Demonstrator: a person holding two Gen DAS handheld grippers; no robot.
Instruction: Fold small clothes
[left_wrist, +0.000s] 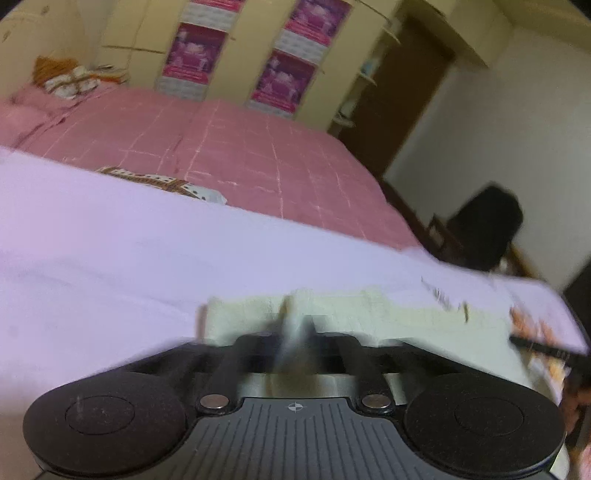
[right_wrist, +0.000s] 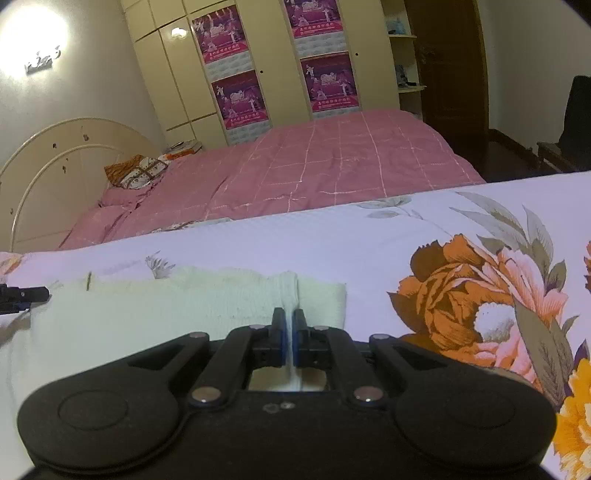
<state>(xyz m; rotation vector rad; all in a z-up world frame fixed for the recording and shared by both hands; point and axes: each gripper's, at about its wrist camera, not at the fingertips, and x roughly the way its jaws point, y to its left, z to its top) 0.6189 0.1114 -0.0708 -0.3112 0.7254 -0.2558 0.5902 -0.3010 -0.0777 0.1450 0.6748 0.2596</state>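
A small pale yellow-green garment (right_wrist: 192, 306) lies flat on a white floral sheet (right_wrist: 332, 240). My right gripper (right_wrist: 290, 321) is shut on a raised fold near the garment's right edge. In the blurred left wrist view the same garment (left_wrist: 369, 314) lies across the sheet (left_wrist: 110, 240), and my left gripper (left_wrist: 295, 328) is shut on a pinch of its near edge. The tip of the left gripper (right_wrist: 22, 295) shows at the left edge of the right wrist view, and the right gripper (left_wrist: 543, 349) shows at the right edge of the left wrist view.
Behind the sheet is a bed with a pink checked cover (right_wrist: 332, 158), a patterned pillow (right_wrist: 140, 171) and a cream headboard (right_wrist: 55, 155). A cream wardrobe with pink posters (right_wrist: 240, 96) stands behind. A dark chair (right_wrist: 576, 122) and a brown door (right_wrist: 450, 66) are at right.
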